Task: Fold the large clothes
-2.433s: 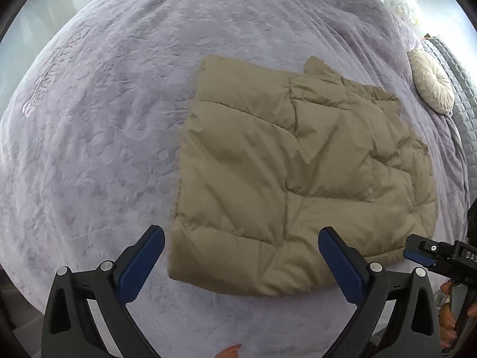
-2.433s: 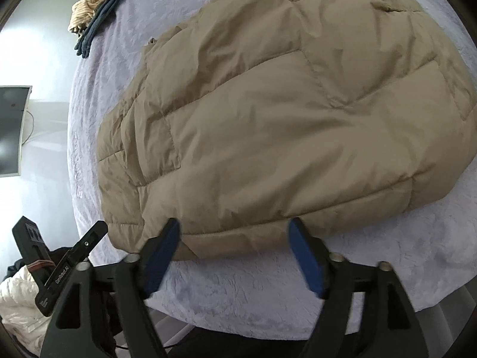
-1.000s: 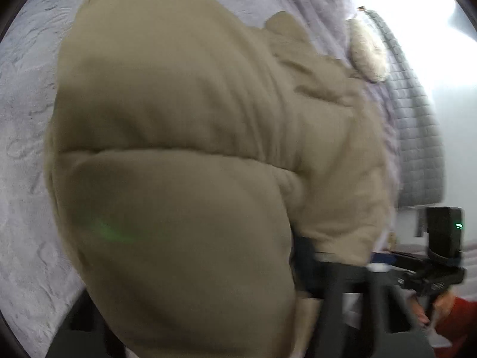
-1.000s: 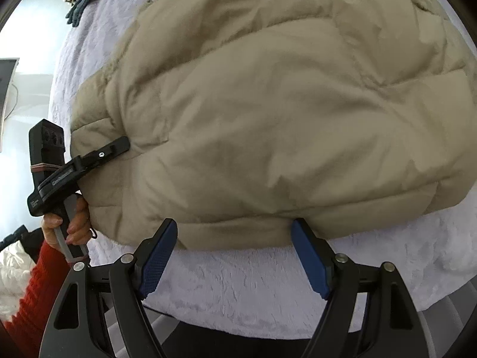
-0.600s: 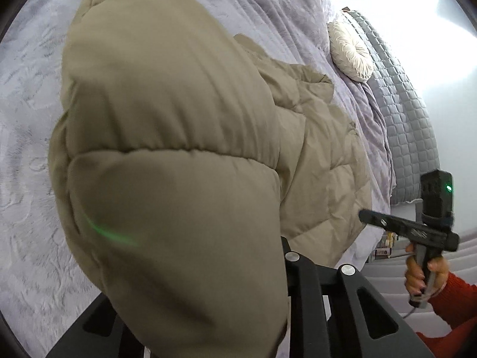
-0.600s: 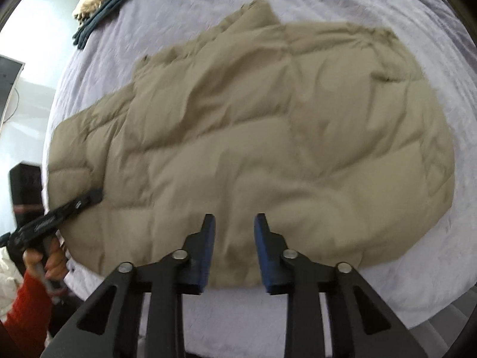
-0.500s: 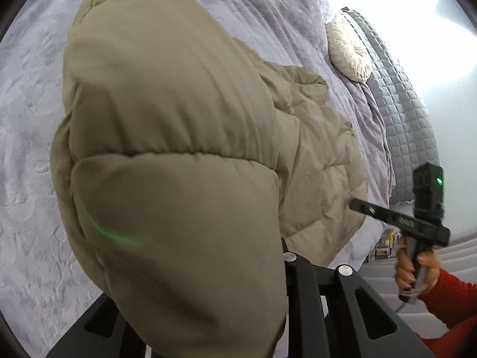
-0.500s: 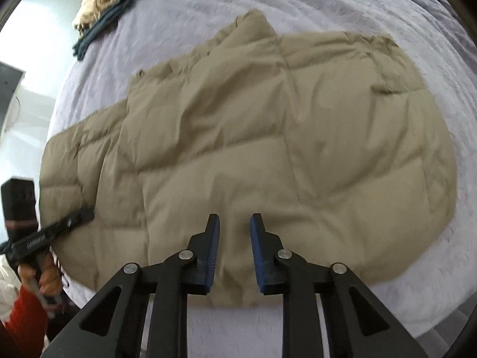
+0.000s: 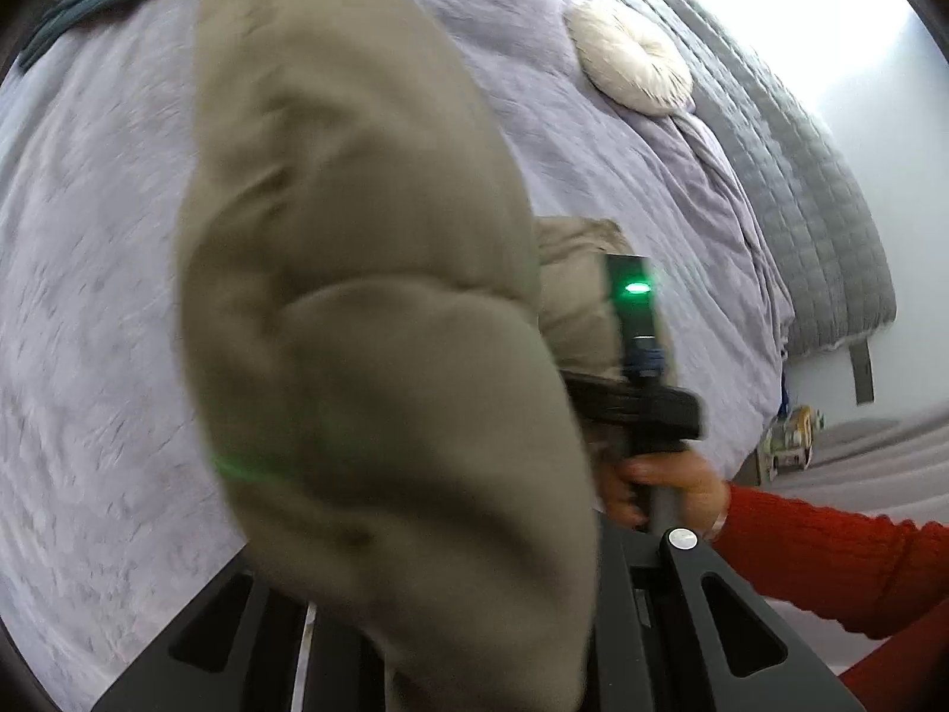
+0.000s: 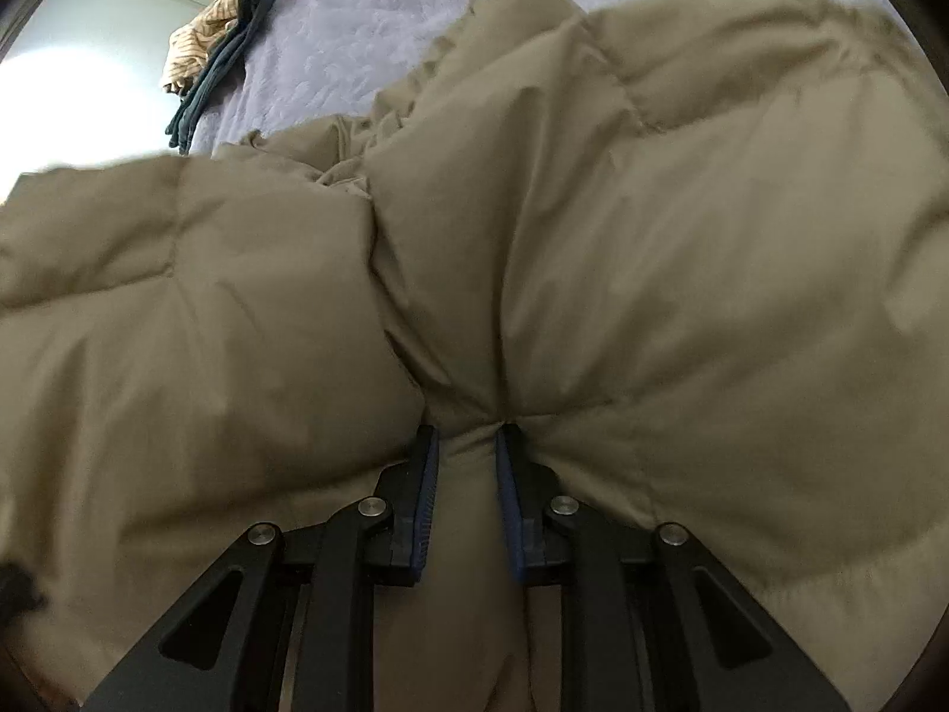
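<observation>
A tan quilted puffer jacket [image 9: 368, 320] hangs bunched in front of my left wrist view, lifted off the lilac bed [image 9: 89, 308]. It covers my left gripper's fingertips, so only the black frame shows below. In the right wrist view the jacket [image 10: 682, 225] fills the frame, and my right gripper [image 10: 467, 445] is shut on a pinched fold of its edge between the blue pads [image 10: 428, 492]. The right gripper also shows in the left wrist view [image 9: 640, 356], close beside the held jacket.
A round cream cushion [image 9: 629, 65] and a grey quilted headboard [image 9: 830, 207] lie at the bed's far right. Striped and dark green clothes [image 10: 225, 41] lie at the bed's far corner. A red-sleeved arm [image 9: 830, 563] holds the right gripper.
My right gripper has closed on the jacket's edge. Both grippers have come close together, and the jacket is lifted and bunched instead of lying spread flat.
</observation>
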Action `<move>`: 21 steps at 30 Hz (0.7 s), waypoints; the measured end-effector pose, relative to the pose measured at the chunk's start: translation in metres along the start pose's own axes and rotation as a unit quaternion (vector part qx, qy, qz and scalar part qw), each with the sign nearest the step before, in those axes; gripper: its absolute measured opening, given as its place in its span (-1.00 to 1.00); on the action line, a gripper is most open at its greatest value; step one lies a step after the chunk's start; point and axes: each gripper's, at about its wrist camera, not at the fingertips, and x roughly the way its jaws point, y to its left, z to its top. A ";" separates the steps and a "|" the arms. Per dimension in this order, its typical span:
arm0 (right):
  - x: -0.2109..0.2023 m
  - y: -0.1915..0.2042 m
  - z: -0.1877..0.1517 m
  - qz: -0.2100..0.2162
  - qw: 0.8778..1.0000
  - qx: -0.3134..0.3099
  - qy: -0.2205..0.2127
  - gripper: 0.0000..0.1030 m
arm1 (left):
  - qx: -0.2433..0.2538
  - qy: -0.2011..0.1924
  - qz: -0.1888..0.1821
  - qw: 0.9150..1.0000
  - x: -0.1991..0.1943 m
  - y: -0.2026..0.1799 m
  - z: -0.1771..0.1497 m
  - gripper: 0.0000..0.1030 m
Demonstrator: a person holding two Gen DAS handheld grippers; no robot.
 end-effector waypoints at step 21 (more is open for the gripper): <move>-0.101 -0.105 0.009 0.049 0.994 0.088 -0.032 -0.70 | 0.030 0.108 0.070 0.991 0.104 -0.159 0.067 -0.49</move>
